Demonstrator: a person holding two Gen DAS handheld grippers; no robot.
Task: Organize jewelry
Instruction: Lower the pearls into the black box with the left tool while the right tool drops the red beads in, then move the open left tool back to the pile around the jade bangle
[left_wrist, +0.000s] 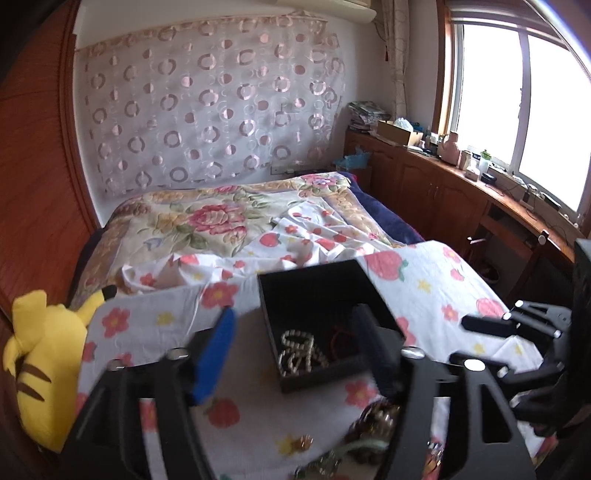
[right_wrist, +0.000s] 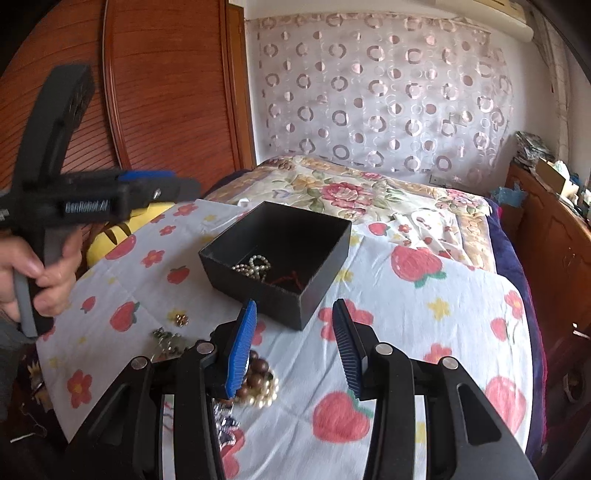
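Observation:
An open black box (left_wrist: 314, 280) (right_wrist: 321, 266) sits on the strawberry-print cloth (left_wrist: 436, 280) (right_wrist: 406, 317). Inside it lie a pearl necklace (left_wrist: 299, 350) (right_wrist: 255, 264) and a red cord (left_wrist: 336, 336) (right_wrist: 291, 278). My left gripper (left_wrist: 295, 312) hangs open over the box with nothing between its blue pads; the right wrist view shows it from the side (right_wrist: 184, 188), held by a hand (right_wrist: 37, 266). My right gripper (right_wrist: 294, 306) (left_wrist: 460, 339) is open and empty just before the box's near corner. Loose pieces lie nearer: a brown bead bracelet with pearls (right_wrist: 258, 380) (left_wrist: 376, 417) and a gold brooch (right_wrist: 181, 319).
The cloth covers a small table in front of a bed with a floral quilt (left_wrist: 221, 218) (right_wrist: 351, 192). A yellow plush toy (left_wrist: 40, 350) (right_wrist: 110, 236) lies at the left. A wooden cabinet (left_wrist: 443, 184) runs along the right under the window; a wooden wardrobe (right_wrist: 166, 92) stands at the left.

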